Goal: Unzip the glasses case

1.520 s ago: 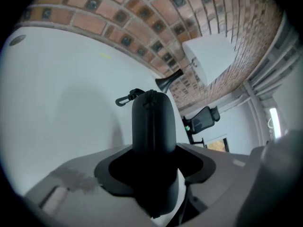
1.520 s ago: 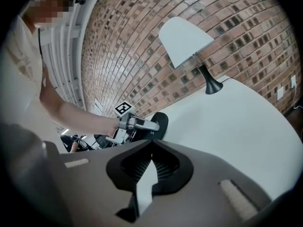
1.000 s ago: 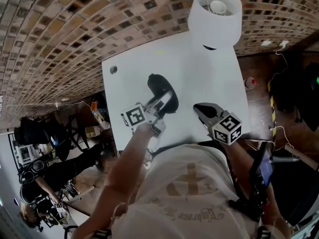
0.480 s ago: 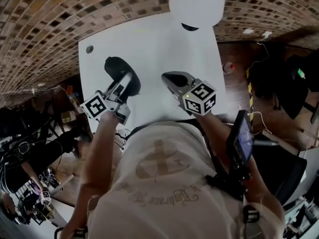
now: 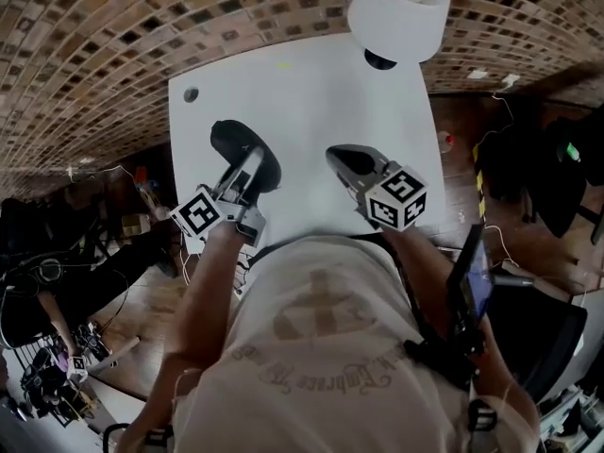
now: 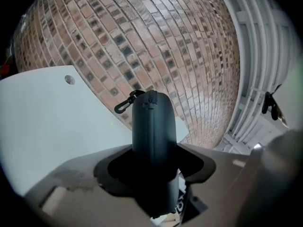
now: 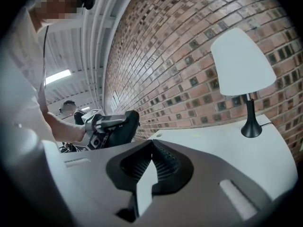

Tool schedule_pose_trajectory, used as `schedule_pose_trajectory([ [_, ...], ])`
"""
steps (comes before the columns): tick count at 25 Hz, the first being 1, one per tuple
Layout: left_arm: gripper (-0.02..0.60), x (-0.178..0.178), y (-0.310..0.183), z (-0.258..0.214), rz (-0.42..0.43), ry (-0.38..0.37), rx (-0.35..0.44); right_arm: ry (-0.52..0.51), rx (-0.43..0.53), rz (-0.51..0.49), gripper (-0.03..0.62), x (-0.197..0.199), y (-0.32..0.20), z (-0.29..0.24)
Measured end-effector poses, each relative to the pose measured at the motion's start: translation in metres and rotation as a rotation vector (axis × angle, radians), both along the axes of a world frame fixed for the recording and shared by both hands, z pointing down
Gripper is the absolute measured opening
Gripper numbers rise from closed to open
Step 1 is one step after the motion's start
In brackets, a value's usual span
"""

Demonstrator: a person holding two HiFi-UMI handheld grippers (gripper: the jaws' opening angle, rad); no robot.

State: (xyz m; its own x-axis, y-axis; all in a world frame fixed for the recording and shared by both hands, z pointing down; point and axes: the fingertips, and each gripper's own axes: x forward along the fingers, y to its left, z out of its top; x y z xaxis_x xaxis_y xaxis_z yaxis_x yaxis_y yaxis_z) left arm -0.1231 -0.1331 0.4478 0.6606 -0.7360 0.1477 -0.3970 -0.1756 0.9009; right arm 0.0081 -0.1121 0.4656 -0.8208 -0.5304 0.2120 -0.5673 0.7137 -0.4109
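The black glasses case is clamped between the jaws of my left gripper, above the left part of the white table. In the left gripper view the case stands straight out from the jaws, with a small black clip hanging at its far end. My right gripper hovers to the right of the case, apart from it, shut and empty. In the right gripper view its jaws are pressed together, and the case shows at the left in the left gripper.
A white-shaded lamp on a black foot stands at the table's far right corner. A small round hole marks the far left corner. A brick wall runs behind the table. Clutter and cables lie on the floor at both sides.
The left gripper has lifted with the case in it and drawn back a little toward the person. The right gripper has risen slightly and stays shut.
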Motion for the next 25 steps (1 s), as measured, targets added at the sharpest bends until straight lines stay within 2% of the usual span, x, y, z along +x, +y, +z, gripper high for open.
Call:
schedule_pose_trajectory([
  [2, 0.273, -0.011, -0.001, -0.009, -0.012, 0.011, 0.009, -0.004, 0.009, 0.021, 0.008, -0.008, 0.000, -0.005],
  [5, 0.273, -0.020, -0.005, -0.018, -0.039, 0.065, 0.015, 0.010, 0.034, 0.024, 0.008, -0.017, 0.005, -0.012],
  [8, 0.272, -0.026, -0.008, -0.025, -0.053, 0.123, 0.011, 0.021, 0.059, 0.004, 0.008, -0.029, 0.012, -0.018],
  [13, 0.273, -0.018, -0.010, -0.054, -0.028, 0.172, 0.042, 0.009, 0.097, -0.063, 0.009, -0.054, 0.028, -0.033],
  [17, 0.273, -0.009, -0.014, -0.076, -0.011, 0.168, 0.076, -0.009, 0.141, -0.129, 0.009, -0.072, 0.042, -0.049],
  [21, 0.273, 0.004, -0.021, -0.089, 0.008, 0.167, 0.097, -0.013, 0.174, -0.146, 0.011, -0.076, 0.047, -0.058],
  [25, 0.273, 0.012, -0.024, -0.089, 0.017, 0.185, 0.087, -0.016, 0.191, -0.140, 0.077, -0.077, 0.046, -0.058],
])
